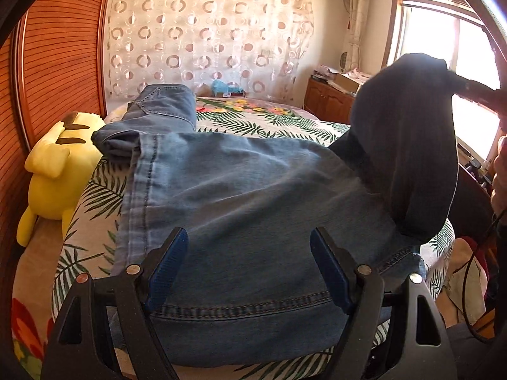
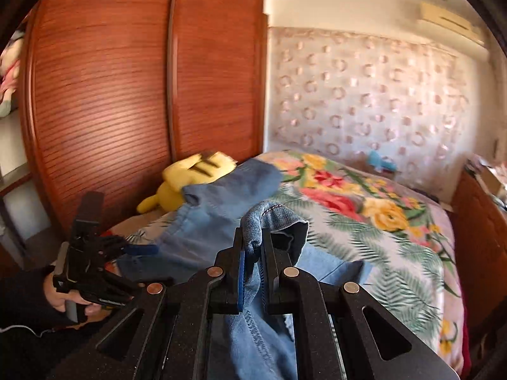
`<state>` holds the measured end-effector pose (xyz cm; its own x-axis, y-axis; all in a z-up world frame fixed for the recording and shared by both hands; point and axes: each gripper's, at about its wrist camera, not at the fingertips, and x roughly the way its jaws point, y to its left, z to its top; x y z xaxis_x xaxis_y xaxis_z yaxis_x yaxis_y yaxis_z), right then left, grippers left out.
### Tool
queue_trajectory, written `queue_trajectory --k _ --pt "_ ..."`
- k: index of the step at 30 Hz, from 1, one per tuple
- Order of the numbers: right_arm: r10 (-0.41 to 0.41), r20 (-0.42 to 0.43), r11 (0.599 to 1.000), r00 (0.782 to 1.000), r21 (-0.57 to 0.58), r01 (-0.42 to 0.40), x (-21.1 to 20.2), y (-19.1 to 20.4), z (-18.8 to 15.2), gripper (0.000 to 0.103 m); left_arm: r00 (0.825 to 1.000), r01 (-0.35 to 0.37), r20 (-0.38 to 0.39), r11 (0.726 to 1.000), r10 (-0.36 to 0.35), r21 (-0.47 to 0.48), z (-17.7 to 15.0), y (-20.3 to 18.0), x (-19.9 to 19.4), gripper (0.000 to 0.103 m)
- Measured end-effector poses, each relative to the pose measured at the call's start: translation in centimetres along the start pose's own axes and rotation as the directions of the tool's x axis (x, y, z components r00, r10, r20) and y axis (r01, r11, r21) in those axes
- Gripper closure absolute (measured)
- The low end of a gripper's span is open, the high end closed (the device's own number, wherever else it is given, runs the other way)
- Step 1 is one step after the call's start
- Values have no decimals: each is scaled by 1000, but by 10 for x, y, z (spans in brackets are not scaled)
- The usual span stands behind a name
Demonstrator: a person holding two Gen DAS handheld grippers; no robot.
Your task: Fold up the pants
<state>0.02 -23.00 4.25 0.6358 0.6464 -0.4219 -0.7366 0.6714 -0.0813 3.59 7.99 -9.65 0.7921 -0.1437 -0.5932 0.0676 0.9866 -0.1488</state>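
Blue jeans lie spread across the flowered bed sheet. My left gripper stands open low over the near part of the jeans, its blue pads wide apart with the denim running between them untouched. In the right wrist view, my right gripper is shut on a hem of the jeans, lifted off the bed. From the left wrist view that raised end hangs dark against the window, pinched by the right gripper. The left gripper shows at the left, held by a hand.
A yellow plush toy lies at the bed's left edge beside a wooden slatted wardrobe. A patterned curtain hangs behind the headboard end. A wooden cabinet with clutter stands by the bright window. A small blue toy sits at the far end.
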Motion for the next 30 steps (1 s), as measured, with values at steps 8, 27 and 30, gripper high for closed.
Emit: queue_trajectory --k 8,27,30 --pt "-47 -49 999 998 24 49 22 -12 3 75 1000 2 -5 1000 -2 -13 -1 6 3 23" --pt "-51 -262 982 964 163 96 84 -13 -30 62 998 67 -20 996 -66 54 5 -11 18 54" --pt "-31 -286 978 958 190 89 92 -11 -32 62 995 90 -46 993 -87 76 5 -17 26 57"
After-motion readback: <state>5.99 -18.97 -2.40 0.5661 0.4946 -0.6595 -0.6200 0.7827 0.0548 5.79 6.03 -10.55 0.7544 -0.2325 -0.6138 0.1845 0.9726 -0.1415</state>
